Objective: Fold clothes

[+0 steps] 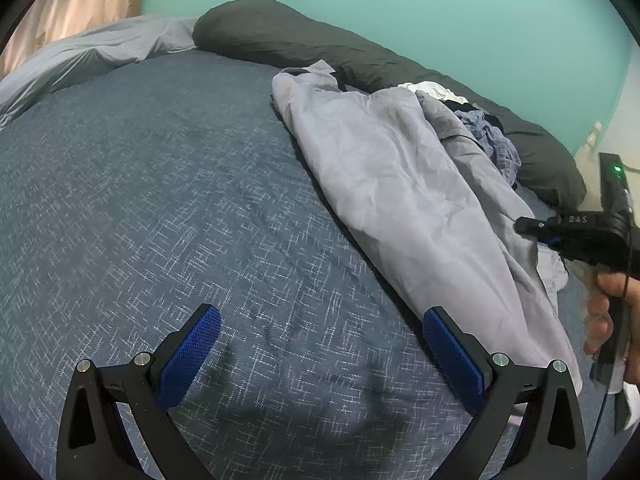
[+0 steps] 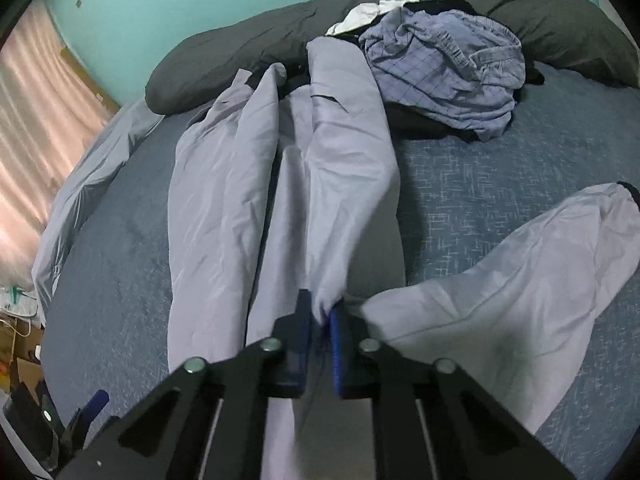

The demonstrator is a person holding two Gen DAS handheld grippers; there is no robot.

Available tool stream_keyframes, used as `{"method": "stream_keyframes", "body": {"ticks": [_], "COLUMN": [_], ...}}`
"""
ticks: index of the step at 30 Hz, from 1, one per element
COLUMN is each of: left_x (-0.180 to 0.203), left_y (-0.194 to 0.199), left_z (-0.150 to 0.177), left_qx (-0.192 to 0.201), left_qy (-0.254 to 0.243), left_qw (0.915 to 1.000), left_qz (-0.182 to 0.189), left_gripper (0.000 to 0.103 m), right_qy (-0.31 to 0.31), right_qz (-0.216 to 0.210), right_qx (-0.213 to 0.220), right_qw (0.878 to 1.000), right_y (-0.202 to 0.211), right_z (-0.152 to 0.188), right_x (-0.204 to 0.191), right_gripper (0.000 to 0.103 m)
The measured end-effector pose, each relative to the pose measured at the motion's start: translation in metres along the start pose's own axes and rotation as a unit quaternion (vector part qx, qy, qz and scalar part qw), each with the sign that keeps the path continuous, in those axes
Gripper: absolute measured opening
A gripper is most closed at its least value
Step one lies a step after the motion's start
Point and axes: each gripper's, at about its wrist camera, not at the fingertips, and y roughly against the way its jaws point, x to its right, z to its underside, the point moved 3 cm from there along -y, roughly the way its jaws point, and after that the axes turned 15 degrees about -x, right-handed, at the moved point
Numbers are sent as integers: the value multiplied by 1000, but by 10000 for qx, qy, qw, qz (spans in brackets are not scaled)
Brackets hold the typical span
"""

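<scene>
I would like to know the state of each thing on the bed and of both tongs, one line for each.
Left tongs: open, empty, over the bedspread.
Right tongs: shut on a fold of the grey garment.
Grey garment: unfolded, crumpled, stretched along the bed.
Checked blue shorts: crumpled, not folded, in the pile near the pillows.
White cloth: bunched, mostly hidden.
Dark pillow: lying at the head of the bed.

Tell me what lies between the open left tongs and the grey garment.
Only bare blue bedspread between the left tongs and the grey garment, per the left wrist view.
</scene>
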Motion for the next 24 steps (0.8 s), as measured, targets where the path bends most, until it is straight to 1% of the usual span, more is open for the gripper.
{"method": "stream_keyframes", "body": {"ticks": [5, 8, 11, 15, 18, 21, 23, 24], "left_x": [0, 2, 1, -1, -1, -1, -1, -1], "left_y": [0, 1, 3, 4, 4, 3, 3, 3], "left_z": [0, 0, 0, 1, 1, 1, 2, 2], "left_qx": [6, 4, 23, 19, 17, 16, 15, 14], "left_qy": [7, -1, 1, 21, 27, 32, 36, 38], "left_qw": [10000, 10000, 10000, 10000, 10000, 10000, 10000, 10000], "left_qz": [14, 7, 1, -16, -17, -17, -18, -18], "left_gripper": [103, 103, 103, 103, 103, 103, 103, 103], "right_qy": [94, 124, 197, 53, 79, 71, 85, 169], "right_qz": [-211, -364, -410, -627, -684, -694, -710, -606], "right_qx": [250, 242, 176, 303, 358, 207, -199, -457], "right_qw": [9994, 9990, 9988, 9976, 9970, 9973, 9972, 9970], "right_y": [27, 42, 51, 75, 91, 96, 83, 74], "right_z": [17, 39, 66, 98, 120, 140, 154, 160], "right_x": [3, 4, 9, 30, 43, 54, 57, 56], "right_gripper": [4, 4, 3, 3, 3, 3, 3, 3]}}
